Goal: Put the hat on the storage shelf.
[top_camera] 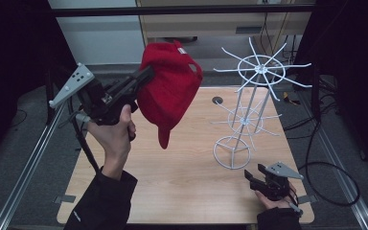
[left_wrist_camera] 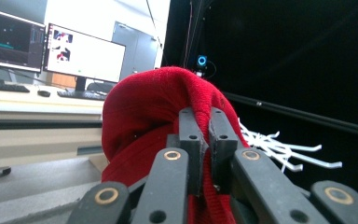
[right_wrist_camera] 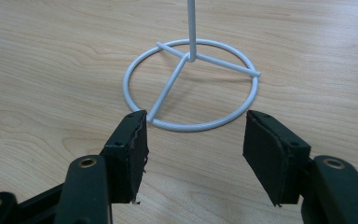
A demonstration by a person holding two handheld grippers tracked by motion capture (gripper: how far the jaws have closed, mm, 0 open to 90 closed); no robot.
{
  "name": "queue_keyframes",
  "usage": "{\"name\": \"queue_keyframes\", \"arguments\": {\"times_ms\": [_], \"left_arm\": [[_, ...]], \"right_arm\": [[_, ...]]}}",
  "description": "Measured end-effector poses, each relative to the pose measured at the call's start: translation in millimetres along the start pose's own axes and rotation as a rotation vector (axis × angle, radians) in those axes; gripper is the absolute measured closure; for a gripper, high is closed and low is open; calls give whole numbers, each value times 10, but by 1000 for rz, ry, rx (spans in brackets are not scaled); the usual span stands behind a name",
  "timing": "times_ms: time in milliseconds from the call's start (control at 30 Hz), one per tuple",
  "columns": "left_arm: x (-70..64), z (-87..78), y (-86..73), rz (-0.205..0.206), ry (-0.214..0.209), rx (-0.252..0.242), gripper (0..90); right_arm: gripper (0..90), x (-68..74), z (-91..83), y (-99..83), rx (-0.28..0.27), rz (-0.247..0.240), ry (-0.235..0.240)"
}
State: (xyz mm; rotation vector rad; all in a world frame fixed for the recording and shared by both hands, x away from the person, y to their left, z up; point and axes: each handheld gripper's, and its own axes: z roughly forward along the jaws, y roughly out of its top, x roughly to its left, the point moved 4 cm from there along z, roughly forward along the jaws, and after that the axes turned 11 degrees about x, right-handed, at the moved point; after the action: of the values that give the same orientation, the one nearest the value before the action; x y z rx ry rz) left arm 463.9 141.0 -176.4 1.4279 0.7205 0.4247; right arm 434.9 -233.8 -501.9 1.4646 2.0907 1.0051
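Observation:
A red cap [top_camera: 170,88] hangs in the air above the left half of the table, brim pointing down. My left gripper [top_camera: 146,75] is shut on its edge; in the left gripper view the jaws pinch the red cap [left_wrist_camera: 154,112] fabric at my left gripper [left_wrist_camera: 204,119]. A white wire rack [top_camera: 254,91] with spoked hooks stands at the right of the table. My right gripper [top_camera: 255,173] rests low near the rack's ring base [top_camera: 231,152], open. In the right gripper view my right gripper [right_wrist_camera: 193,140] faces the ring base [right_wrist_camera: 191,84] with nothing between its jaws.
The wooden table [top_camera: 187,191] has a small dark hole [top_camera: 217,100] near its far edge. Metal frame rails [top_camera: 24,172] run along both sides. Cables [top_camera: 330,167] lie on the floor to the right. Monitors [left_wrist_camera: 81,53] stand on a desk behind.

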Motion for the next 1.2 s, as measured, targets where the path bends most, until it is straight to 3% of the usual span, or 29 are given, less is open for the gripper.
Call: {"name": "queue_keyframes", "arguments": {"times_ms": [233,400,733,1200], "left_arm": [[-76,119,183,-10,-31,-29,861],[-169,308,167,0,-52,-9,861],[-274,583,-46,-8,-93,46,860],[-78,635,-476,-34,-83,123,856]], "right_arm": [[404,-4,5,-2,2,-4,-3],[403,-4,3,-3,2,0,0],[402,6,6,2,3,-1,8],[396,5,29,-10,19,-10,8]]}}
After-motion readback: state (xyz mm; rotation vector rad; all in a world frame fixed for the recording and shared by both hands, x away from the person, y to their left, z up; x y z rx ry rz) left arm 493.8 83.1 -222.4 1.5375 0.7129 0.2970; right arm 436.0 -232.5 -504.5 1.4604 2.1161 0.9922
